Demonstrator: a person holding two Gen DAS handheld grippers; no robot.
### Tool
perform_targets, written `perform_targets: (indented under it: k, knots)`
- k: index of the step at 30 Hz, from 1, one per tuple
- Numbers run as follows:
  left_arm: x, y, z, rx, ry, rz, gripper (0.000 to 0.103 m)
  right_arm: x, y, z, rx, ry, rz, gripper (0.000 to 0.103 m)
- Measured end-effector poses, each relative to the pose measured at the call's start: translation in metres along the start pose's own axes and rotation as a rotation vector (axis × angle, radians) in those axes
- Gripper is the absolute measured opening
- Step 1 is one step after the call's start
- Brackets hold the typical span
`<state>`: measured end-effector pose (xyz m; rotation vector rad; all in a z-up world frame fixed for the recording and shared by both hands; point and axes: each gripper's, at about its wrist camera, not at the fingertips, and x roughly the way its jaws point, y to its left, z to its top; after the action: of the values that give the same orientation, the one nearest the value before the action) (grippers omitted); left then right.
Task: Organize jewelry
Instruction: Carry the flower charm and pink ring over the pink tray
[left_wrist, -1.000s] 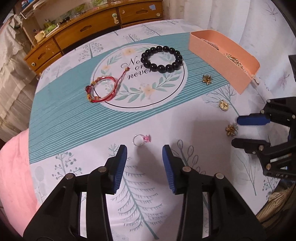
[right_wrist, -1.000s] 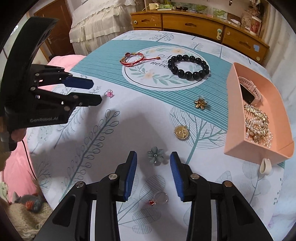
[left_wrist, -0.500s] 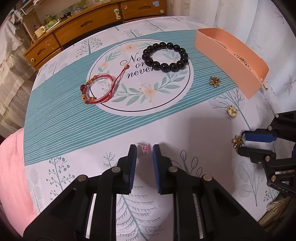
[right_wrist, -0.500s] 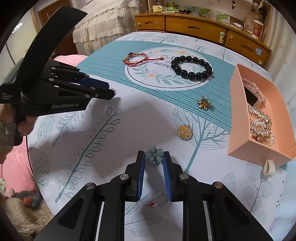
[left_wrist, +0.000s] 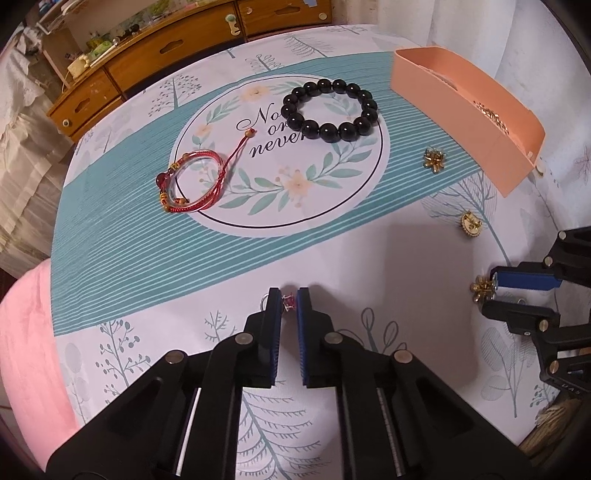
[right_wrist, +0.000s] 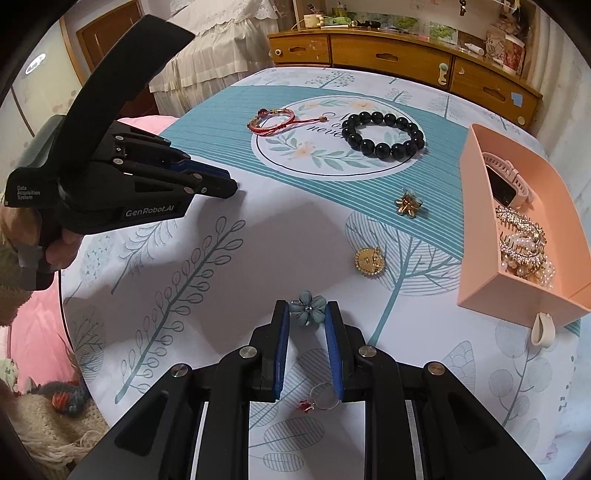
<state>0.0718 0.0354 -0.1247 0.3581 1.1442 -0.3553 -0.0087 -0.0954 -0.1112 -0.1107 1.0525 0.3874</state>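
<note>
My left gripper (left_wrist: 288, 301) is shut on a small silver ring with a pink stone (left_wrist: 289, 301) at the tablecloth. My right gripper (right_wrist: 307, 312) is shut on a teal flower brooch (right_wrist: 306, 312); it also shows in the left wrist view (left_wrist: 489, 293) with the brooch's gold back (left_wrist: 482, 290) at its tips. The left gripper shows at the left in the right wrist view (right_wrist: 231, 186). The pink tray (right_wrist: 476, 236) holds a watch (right_wrist: 506, 184) and pearl hair clips (right_wrist: 524, 240).
On the cloth lie a red cord bracelet (left_wrist: 192, 184), a black bead bracelet (left_wrist: 330, 110), a gold flower brooch (right_wrist: 408, 205), a round gold brooch (right_wrist: 369, 262), a red-stone ring (right_wrist: 319, 400) under my right fingers and a shell (right_wrist: 543, 328). A wooden dresser (right_wrist: 406, 62) stands behind.
Both grippers moved forward and closed: the left onto the pink-stone ring, the right onto the teal flower brooch.
</note>
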Motion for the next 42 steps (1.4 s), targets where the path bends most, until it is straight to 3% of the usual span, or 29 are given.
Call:
perform_targets:
  k: [9,16,25,29,37,42]
  knots:
    - [-0.024,0.016,0.009,-0.086,-0.011,-0.055,0.006,-0.022,-0.007,0.002,0.045,-0.057,0.025,0.019]
    - [-0.070,0.008,0.031,-0.086,-0.092,-0.051,0.006,-0.058,-0.037,0.007,0.187,-0.155,0.042,0.019]
    - [-0.119,-0.053,0.081,-0.009,-0.217,-0.096,0.006,-0.126,-0.109,0.017,0.422,-0.302,-0.015,0.019]
    - [-0.131,-0.090,0.109,0.028,-0.261,-0.136,0.006,-0.163,-0.131,0.032,0.453,-0.357,-0.074,0.019]
    - [-0.123,-0.135,0.165,0.035,-0.292,-0.197,0.006,-0.223,-0.171,0.073,0.487,-0.470,-0.165,0.019]
    - [-0.080,-0.139,0.184,-0.043,-0.208,-0.276,0.006,-0.193,-0.201,0.092,0.533,-0.366,-0.134,0.019]
